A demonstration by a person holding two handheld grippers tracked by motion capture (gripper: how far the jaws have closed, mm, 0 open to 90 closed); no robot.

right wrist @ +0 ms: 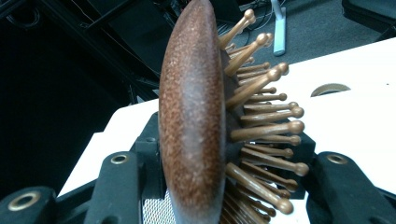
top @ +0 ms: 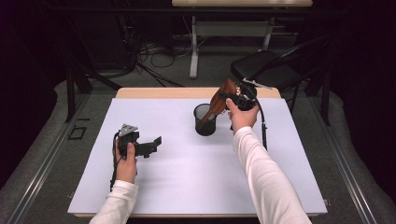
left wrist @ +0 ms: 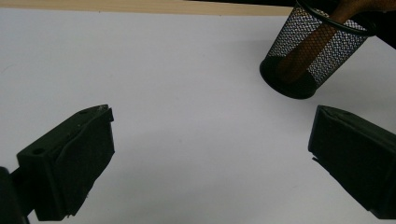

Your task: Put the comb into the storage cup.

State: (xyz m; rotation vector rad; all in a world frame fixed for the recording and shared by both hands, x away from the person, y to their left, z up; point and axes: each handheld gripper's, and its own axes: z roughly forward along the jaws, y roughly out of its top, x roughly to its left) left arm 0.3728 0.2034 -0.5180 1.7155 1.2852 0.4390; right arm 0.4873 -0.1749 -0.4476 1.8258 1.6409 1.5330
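Desk: Hairbrush [top: 223, 97], wooden, paddle type, goes handle-first into a black mesh cup [top: 204, 120] at the middle of the white table [top: 187, 177]. How does it sit in the claw?

Photographer: Head clamped in the right gripper [top: 239, 100], 1 jaw on the smooth back, the other among the wooden pins [right wrist: 261, 116]. The brush slants down to the left, its handle already inside the cup [left wrist: 310, 56].

Desk: Handling?

Photographer: Stiff and probably light, I'd judge. The polished back looks slippery; the pins could give a little under pressure. Gripping across the head, as now, seems sound, though the handle would be the firmer place. The cup looks light enough to tip if the handle levers against its rim.

Desk: The other claw?

Photographer: Left gripper [top: 148, 145] rests low over the table, well apart from the cup, jaws spread wide with nothing between them.
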